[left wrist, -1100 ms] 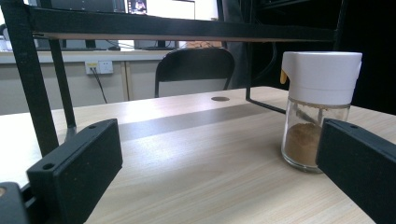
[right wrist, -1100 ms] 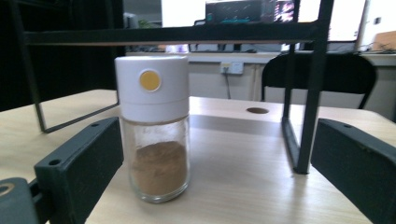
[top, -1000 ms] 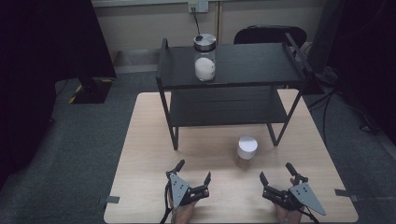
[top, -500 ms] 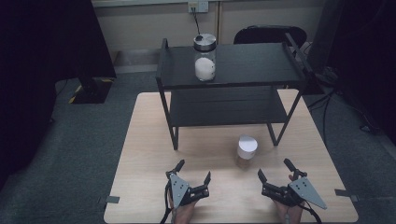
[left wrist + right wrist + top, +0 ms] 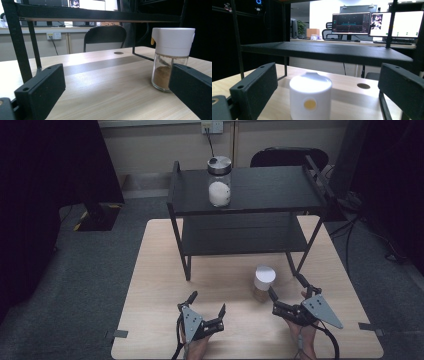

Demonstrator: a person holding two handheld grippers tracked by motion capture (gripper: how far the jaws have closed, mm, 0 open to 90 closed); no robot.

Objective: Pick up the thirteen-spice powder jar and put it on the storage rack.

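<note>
Reaching toward the spice jar, the right gripper sits at the near right of the wooden table with its jaws spread wide and holding nothing. In the right gripper view the jar's white cap stands close in front, between the two black jaws but touching neither, a small yellow dot on its front. The left gripper rests near the table's front edge, left of the jar and apart from it, its jaws also wide and empty.

The jar stands upright on the table, just in front of the black two-tier shelf rack, close to the rack's front right leg. In the left gripper view it shows as a clear glass body with brown powder in the bottom, under a white cap with a small yellow spout tab at its side.

On the rack's top tier stands a taller glass jar with a metal lid, partly filled with something white. Behind the table a dark chair stands against the wall, by a wall socket.
</note>
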